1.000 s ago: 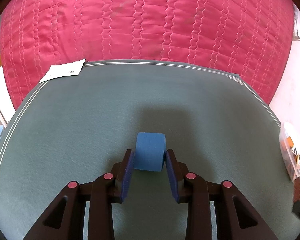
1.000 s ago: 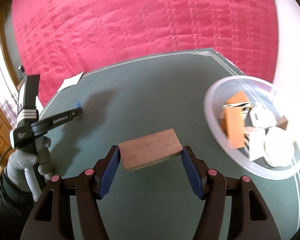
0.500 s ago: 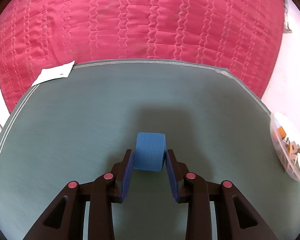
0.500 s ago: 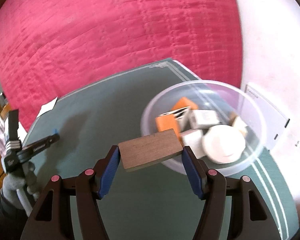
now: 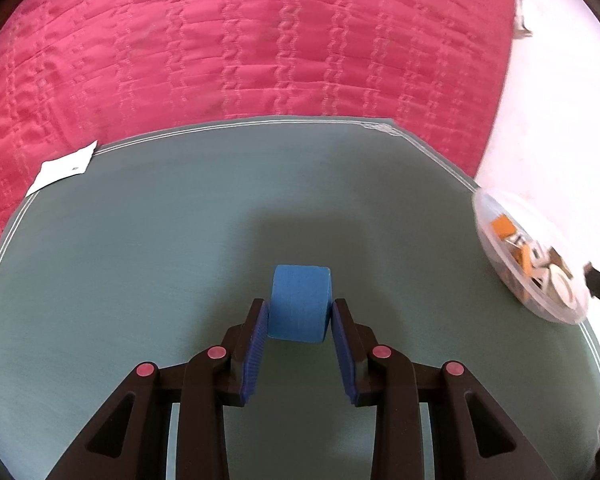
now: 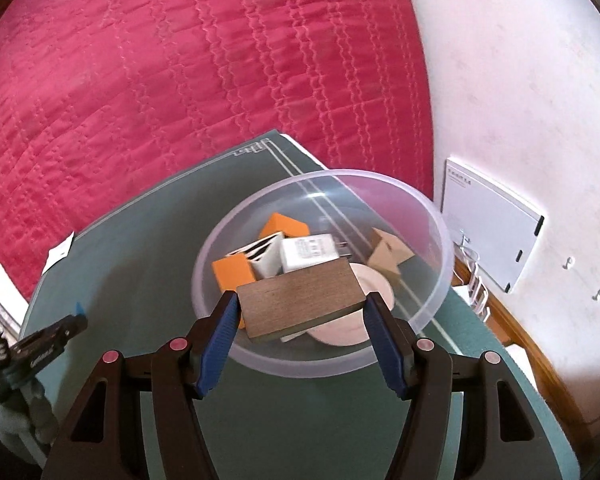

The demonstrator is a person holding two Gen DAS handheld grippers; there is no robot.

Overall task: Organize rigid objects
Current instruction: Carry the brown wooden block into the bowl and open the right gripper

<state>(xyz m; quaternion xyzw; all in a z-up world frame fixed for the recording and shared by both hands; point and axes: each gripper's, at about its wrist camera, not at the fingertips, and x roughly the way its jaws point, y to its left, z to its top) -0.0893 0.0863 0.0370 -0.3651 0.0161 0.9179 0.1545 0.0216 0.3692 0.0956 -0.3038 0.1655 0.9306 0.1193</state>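
My left gripper [image 5: 299, 314] is shut on a blue cylinder block [image 5: 299, 303] and holds it above the green mat [image 5: 180, 232]. My right gripper [image 6: 300, 300] is shut on a flat brown wooden block [image 6: 300, 298] and holds it over the clear plastic bowl [image 6: 436, 272]. The bowl holds orange blocks [image 6: 234, 274], a white charger [image 6: 310, 252], a tan block [image 6: 388, 250] and a white disc [image 6: 374, 280]. The bowl also shows at the right edge of the left wrist view [image 5: 496, 252]. The left gripper shows at the lower left of the right wrist view [image 6: 48, 342].
A red quilted bedspread [image 5: 260, 40] lies beyond the mat. A white paper slip [image 5: 64, 166] sits at the mat's far left corner. A white wall [image 6: 520, 100] with a white flat device [image 6: 488, 228] stands to the right of the bowl.
My right gripper has carried the wooden block rightward from over the mat to over the bowl. My left gripper has turned right with the blue cylinder, bringing the bowl further into view.
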